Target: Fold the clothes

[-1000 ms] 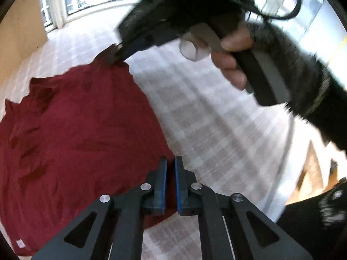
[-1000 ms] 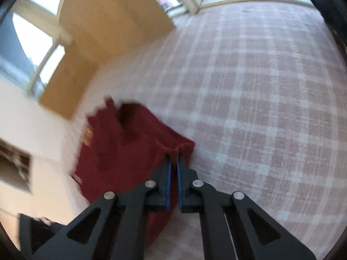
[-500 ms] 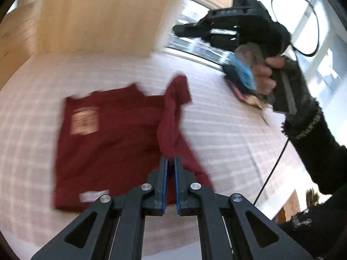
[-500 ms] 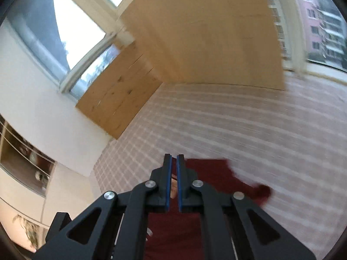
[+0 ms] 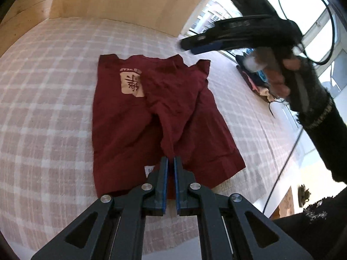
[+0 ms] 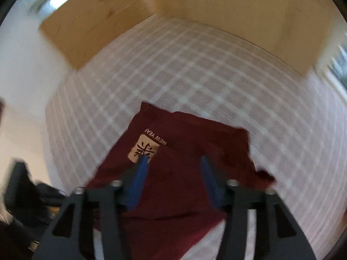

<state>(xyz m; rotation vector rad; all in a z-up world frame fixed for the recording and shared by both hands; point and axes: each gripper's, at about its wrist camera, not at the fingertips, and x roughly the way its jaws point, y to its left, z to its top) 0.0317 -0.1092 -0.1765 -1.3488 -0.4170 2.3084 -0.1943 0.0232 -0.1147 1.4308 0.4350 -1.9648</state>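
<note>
While left tongs (image 5: 170, 162) pinch maroon shirt (image 5: 138, 127) fold, right tongs (image 6: 173, 164) gape; shirt rumpled.

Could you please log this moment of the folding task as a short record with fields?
garment: dark red T-shirt, lying on the checked surface, one side folded over the middle
print: beige patch with a dark character, partly covered by the fold
left tongs: shut on a ridge of the shirt's fabric
right tongs: open, above the shirt, holding nothing
right hand: gripping the right handle, seen from the left wrist camera
background: pile of other clothes near the window
image quality: right wrist view blurred
</note>
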